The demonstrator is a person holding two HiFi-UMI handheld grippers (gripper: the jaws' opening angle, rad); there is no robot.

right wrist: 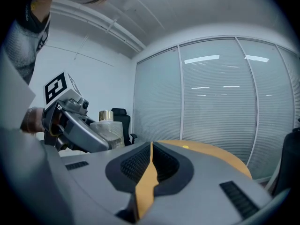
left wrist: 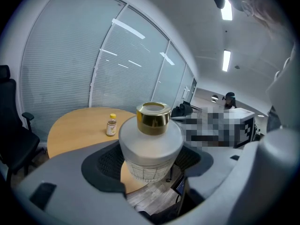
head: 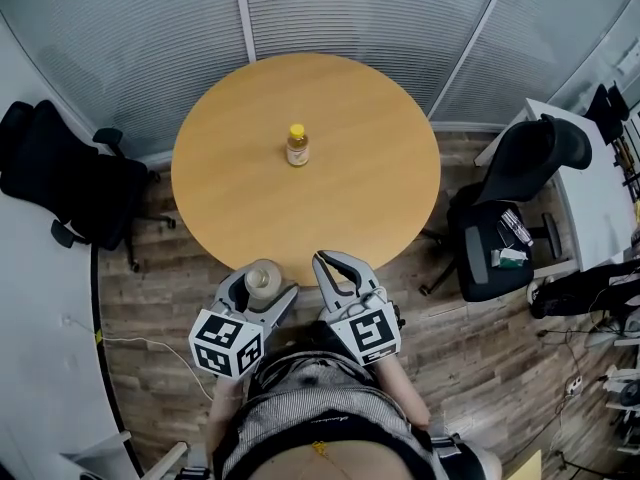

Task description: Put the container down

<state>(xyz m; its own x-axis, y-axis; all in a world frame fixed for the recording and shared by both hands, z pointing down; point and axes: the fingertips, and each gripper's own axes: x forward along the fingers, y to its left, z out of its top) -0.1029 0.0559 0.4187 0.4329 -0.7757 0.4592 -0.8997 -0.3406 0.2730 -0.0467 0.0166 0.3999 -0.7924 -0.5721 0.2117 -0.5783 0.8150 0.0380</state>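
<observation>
Holding: my left gripper [head: 262, 293] was clamped on the container [left wrist: 150, 149], a frosted white jar with a gold cap [left wrist: 153, 117]. The dark padded jaws pressed on both sides of its body.
Container place: it sat upright in the lower middle of the head view, over the near rim of the round wooden table [head: 370, 198]. In the left gripper view I saw the table's edge and the floorboards [left wrist: 150, 198] below its base. I could not tell whether the base touched the wood.
Right gripper: my right gripper [head: 328, 265] lay just right of the left one in the head view, its tips over the table's near edge. Its jaws were drawn together to a thin slit and gripped nothing. Only a sliver of tabletop showed through that slit.
Between the two: the grippers were near each other but apart. The right gripper view caught the left one and its jar at the left of the frame.
On the table: a small bottle [head: 297, 145] with a yellow cap stood upright near the centre, well apart from the container.
Surroundings: a black office chair [head: 70, 183] stood at the left of the head view. A second chair [head: 520, 208] stood at the right. Grey blinds [head: 350, 18] ran across the top.
</observation>
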